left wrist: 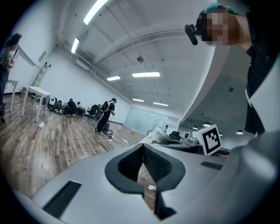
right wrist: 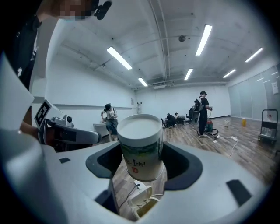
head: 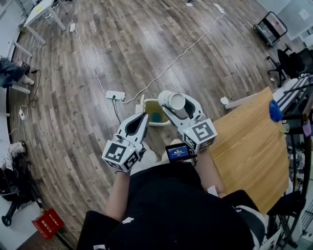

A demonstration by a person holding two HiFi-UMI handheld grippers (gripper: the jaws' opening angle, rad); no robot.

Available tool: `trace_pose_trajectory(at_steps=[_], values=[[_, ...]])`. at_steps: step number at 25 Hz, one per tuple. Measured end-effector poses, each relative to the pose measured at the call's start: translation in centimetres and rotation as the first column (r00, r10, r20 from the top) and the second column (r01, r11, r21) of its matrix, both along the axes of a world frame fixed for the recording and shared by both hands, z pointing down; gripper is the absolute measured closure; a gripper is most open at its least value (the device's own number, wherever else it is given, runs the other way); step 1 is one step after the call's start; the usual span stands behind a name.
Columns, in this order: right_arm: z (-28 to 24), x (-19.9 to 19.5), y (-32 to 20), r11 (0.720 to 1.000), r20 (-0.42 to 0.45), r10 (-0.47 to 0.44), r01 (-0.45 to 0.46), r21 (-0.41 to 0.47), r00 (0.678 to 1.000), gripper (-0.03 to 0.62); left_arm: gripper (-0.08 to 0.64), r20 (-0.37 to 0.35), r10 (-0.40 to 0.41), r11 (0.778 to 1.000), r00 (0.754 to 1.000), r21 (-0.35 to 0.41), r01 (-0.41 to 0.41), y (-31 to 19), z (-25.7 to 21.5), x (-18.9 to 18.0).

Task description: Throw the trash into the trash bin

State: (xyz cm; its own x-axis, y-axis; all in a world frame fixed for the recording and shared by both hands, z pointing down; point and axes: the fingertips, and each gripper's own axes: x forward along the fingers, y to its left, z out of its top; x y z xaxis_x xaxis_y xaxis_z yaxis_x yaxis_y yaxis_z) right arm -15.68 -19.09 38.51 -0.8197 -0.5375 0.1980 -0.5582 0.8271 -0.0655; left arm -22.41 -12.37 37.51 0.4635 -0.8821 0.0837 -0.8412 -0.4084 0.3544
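My right gripper (head: 180,108) is shut on a white paper cup with green print (head: 174,102), held with its mouth facing away from me. In the right gripper view the cup (right wrist: 140,146) sits between the jaws, and the gripper (right wrist: 141,154) hangs above a small cream trash bin (right wrist: 143,204) with its lid open. Seen from the head view, the bin (head: 152,123) stands on the wooden floor just beyond both grippers, with something blue inside. My left gripper (head: 145,115) is beside it, its tips together and nothing in them; the left gripper view (left wrist: 142,146) shows the same.
A white power strip (head: 115,95) with cables lies on the floor just past the bin. A wooden table (head: 249,146) is at the right, a cart (head: 270,27) at the far right, a white table (head: 41,10) at the far left and a red box (head: 47,223) near left. People stand in the distance.
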Motion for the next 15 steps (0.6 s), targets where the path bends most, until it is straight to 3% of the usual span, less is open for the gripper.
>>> trace_pose_trajectory(at_steps=[5, 11, 15], values=[[2.8, 1.3, -2.2, 0.997, -0.047, 0.034, -0.038, -0.073, 0.998, 0.311, 0.552, -0.025, 0.077, 0.994, 0.997, -0.077, -0.079, -2.0, 2.6, 1.3], [10.4, 2.4, -5.3, 0.979, -0.124, 0.057, -0.080, -0.190, 0.991, 0.311, 0.553, -0.018, 0.177, 0.963, 0.984, -0.203, -0.177, -5.1, 8.3, 3.7], [17.7, 1.4, -6.1, 0.973, -0.181, 0.001, -0.043, -0.228, 0.983, 0.311, 0.554, 0.020, 0.165, 0.949, 0.986, -0.274, -0.153, -7.3, 15.2, 3.8]])
